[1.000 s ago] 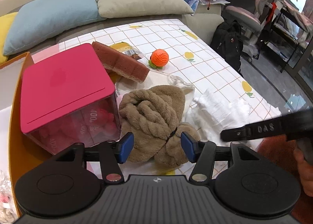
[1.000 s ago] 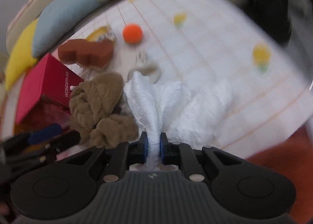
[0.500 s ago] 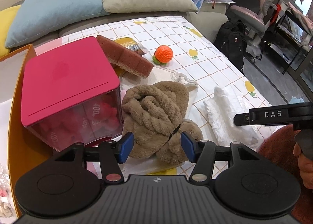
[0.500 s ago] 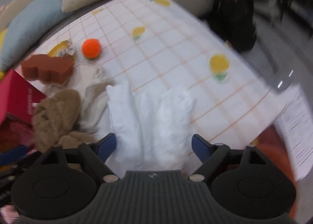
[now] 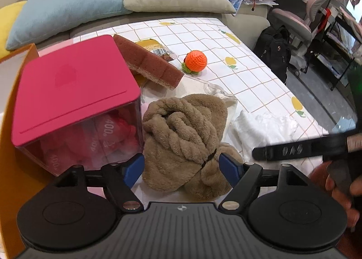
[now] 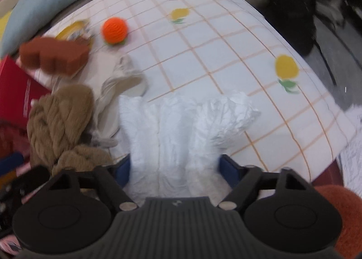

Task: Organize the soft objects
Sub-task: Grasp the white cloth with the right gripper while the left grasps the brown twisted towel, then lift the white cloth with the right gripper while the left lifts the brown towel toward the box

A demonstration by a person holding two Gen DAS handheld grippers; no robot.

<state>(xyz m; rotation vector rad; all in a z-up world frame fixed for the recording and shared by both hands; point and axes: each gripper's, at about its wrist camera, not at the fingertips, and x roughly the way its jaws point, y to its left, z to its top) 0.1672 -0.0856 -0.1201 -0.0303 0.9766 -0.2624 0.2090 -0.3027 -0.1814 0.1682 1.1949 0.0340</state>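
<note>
A twisted brown towel (image 5: 181, 127) lies on the checked tablecloth (image 5: 248, 73). My left gripper (image 5: 181, 168) hovers over its near end; the jaws are opening and the towel sits between the blue pads without being squeezed. To the right lies a crumpled white cloth (image 6: 176, 127), also seen in the left wrist view (image 5: 260, 127). My right gripper (image 6: 174, 167) straddles its near end, with the jaws closing and the pads at the cloth's edges. The brown towel (image 6: 58, 118) is to its left. One of the right gripper's fingers (image 5: 294, 149) crosses the left wrist view.
A pink-lidded clear box (image 5: 72, 82) stands left of the towel, beside an orange tray wall (image 5: 13, 123). Behind lie a brown sponge (image 5: 151, 62), a yellow packet (image 5: 156, 47), an orange crocheted ball (image 5: 195, 61) and a beige bag (image 6: 122, 82). The table's right edge drops toward a black backpack (image 5: 276, 48).
The right gripper let go of the white cloth, spread wide, then narrowed around it; the cloth now lies flatter. The left jaws have widened over the brown towel.
</note>
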